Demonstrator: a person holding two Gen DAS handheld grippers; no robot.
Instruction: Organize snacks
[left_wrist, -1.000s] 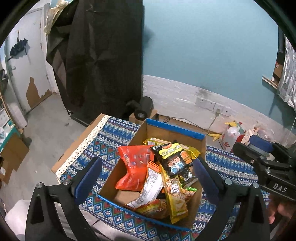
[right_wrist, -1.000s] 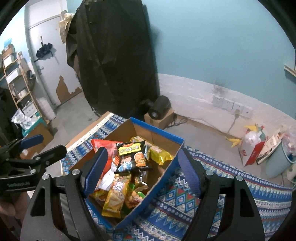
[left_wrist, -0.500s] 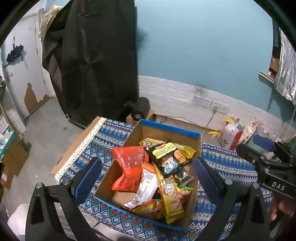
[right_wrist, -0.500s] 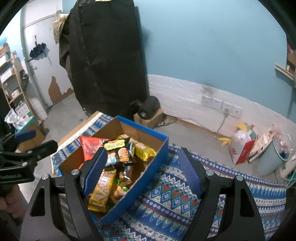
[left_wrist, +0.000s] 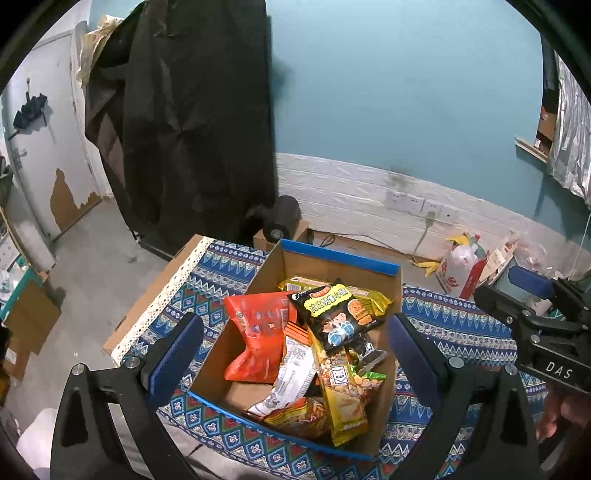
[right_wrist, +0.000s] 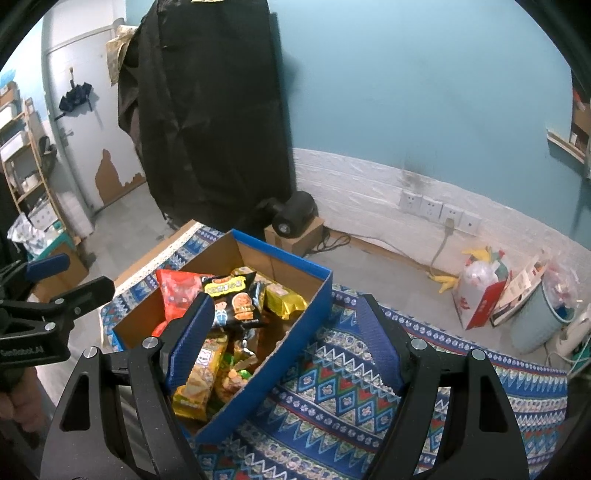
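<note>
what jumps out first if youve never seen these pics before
The eye lands on the cardboard box with blue edges, sitting on a blue patterned cloth and heaped with bright snack packets, a red bag and a black-and-yellow bag on top. Both the left gripper and the right gripper hang open above it, holding nothing. Behind, a big black cover hangs against the teal wall.

Jumbled snack packets (left_wrist: 317, 343) inside open blue-rimmed cardboard box (left_wrist: 340, 258) on patterned cloth (left_wrist: 218, 277)
</note>
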